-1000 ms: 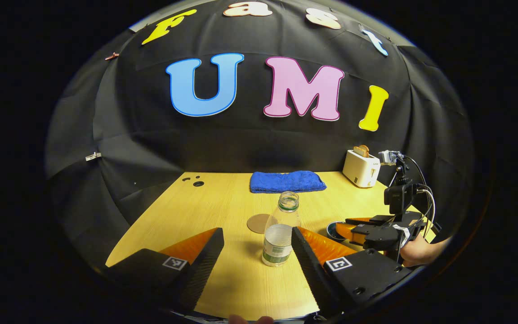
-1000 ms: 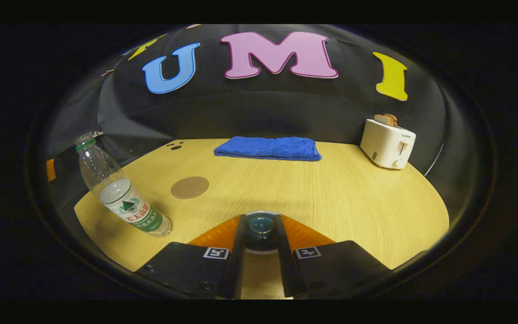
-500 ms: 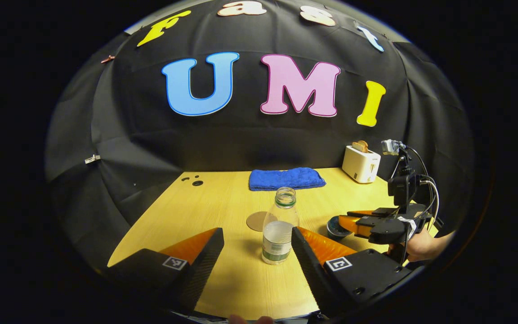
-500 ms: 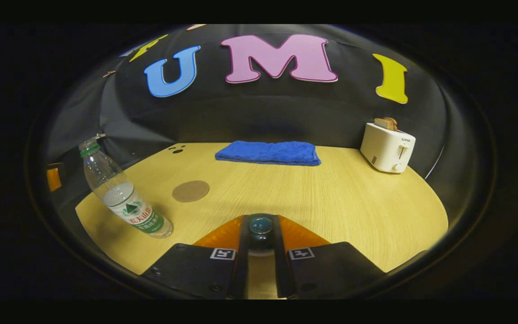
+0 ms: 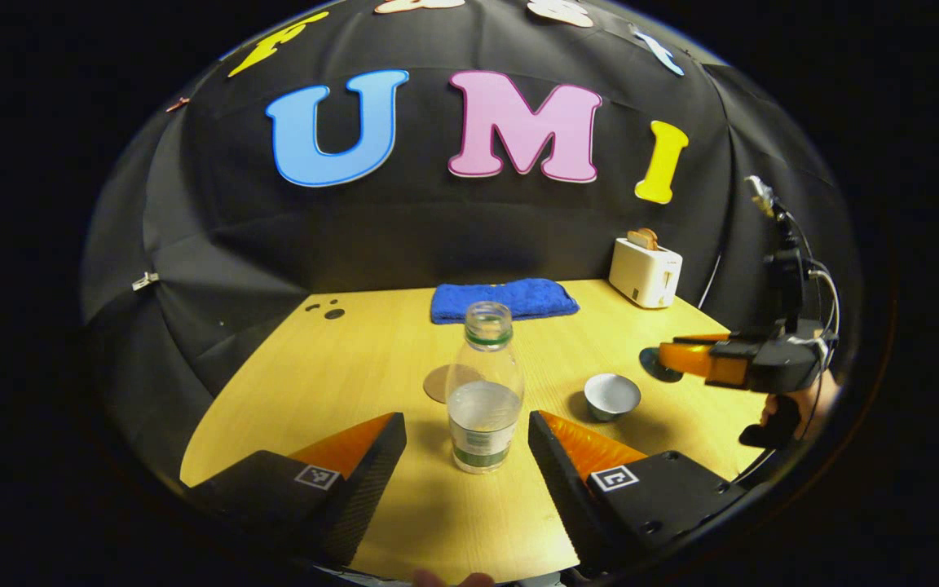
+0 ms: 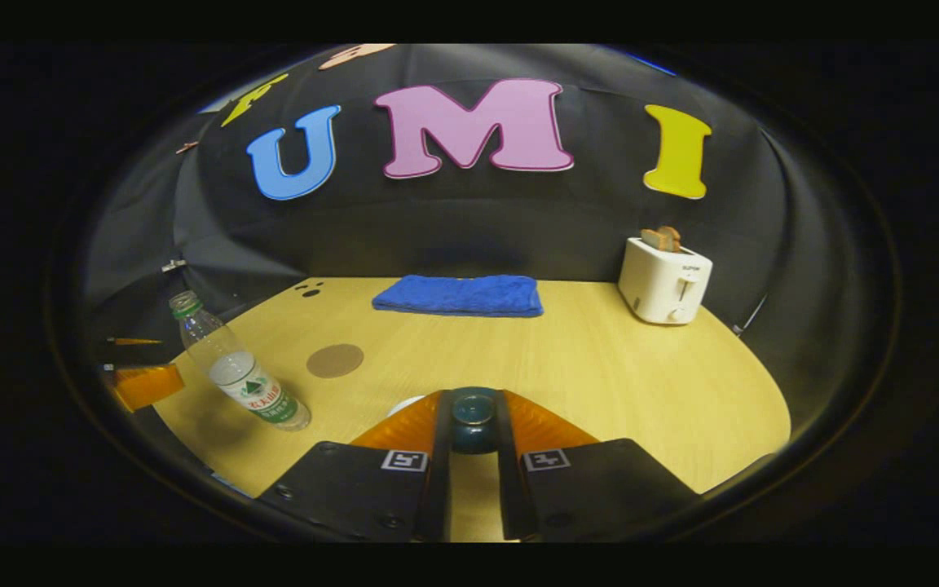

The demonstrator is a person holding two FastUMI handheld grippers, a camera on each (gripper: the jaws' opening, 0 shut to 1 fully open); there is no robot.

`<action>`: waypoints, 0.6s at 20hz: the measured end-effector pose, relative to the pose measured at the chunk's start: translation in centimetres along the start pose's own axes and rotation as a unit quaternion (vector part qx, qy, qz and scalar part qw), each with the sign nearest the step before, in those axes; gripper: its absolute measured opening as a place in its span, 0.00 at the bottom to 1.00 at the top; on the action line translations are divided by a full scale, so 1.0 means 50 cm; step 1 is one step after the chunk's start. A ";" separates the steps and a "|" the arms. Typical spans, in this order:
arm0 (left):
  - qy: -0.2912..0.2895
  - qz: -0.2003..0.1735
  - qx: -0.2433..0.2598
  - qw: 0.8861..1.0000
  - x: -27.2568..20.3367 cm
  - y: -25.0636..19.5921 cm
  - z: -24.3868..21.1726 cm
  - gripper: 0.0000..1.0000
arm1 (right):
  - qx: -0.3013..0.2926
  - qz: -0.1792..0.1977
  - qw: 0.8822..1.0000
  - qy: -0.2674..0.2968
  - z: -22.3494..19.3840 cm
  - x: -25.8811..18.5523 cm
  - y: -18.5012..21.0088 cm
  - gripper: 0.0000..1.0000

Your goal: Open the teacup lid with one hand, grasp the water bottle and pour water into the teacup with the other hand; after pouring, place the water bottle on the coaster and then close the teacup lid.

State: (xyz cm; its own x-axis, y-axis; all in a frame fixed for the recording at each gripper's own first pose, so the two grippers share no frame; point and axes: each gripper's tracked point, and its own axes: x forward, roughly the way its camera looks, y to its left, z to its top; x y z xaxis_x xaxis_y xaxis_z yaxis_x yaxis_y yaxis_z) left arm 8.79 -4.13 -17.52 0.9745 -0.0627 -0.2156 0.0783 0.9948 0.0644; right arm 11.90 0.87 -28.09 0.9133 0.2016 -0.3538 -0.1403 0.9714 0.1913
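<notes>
Teacup lid, dark and round, lifted clear so the cup can take water.
My right tongs clench it aloft; my left tongs gape around the uncapped clear plastic water bottle, not yet gripping, the small grey open teacup just right of them.

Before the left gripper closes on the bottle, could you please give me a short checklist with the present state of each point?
1. Teacup lid lifted off: ok, the right gripper is shut on it, held clear of the cup.
2. Teacup open and upright: ok.
3. Water bottle upright, uncapped: ok.
4. Left gripper open, bottle between its fingers: ok, not yet touching.
5. Coaster free: ok.
6. Pour path to the cup clear: cannot tell; the right gripper hangs beside it.
</notes>
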 end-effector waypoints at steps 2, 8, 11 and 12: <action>0.014 -0.001 0.003 1.000 0.030 -0.009 -0.030 0.96 | 0.001 -0.012 1.000 0.000 0.001 -0.025 -0.039 0.28; -0.021 -0.003 0.048 0.999 0.106 -0.035 -0.055 0.96 | 0.013 -0.047 0.999 0.005 -0.004 -0.079 -0.143 0.28; -0.023 0.002 0.054 0.998 0.137 -0.038 -0.070 0.97 | 0.013 -0.058 0.998 0.007 -0.003 -0.094 -0.165 0.28; -0.023 0.003 0.049 0.999 0.146 -0.039 -0.077 0.98 | 0.014 -0.060 0.998 0.004 0.002 -0.097 -0.168 0.28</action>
State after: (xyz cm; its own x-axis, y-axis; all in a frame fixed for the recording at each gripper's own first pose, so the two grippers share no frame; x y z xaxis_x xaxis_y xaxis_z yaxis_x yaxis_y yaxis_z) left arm 14.95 -6.22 -22.96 0.9834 -0.0622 -0.1703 0.0901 0.9828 0.1612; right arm 8.67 -8.26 -27.88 0.9199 0.0857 -0.3828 -0.0198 0.9848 0.1728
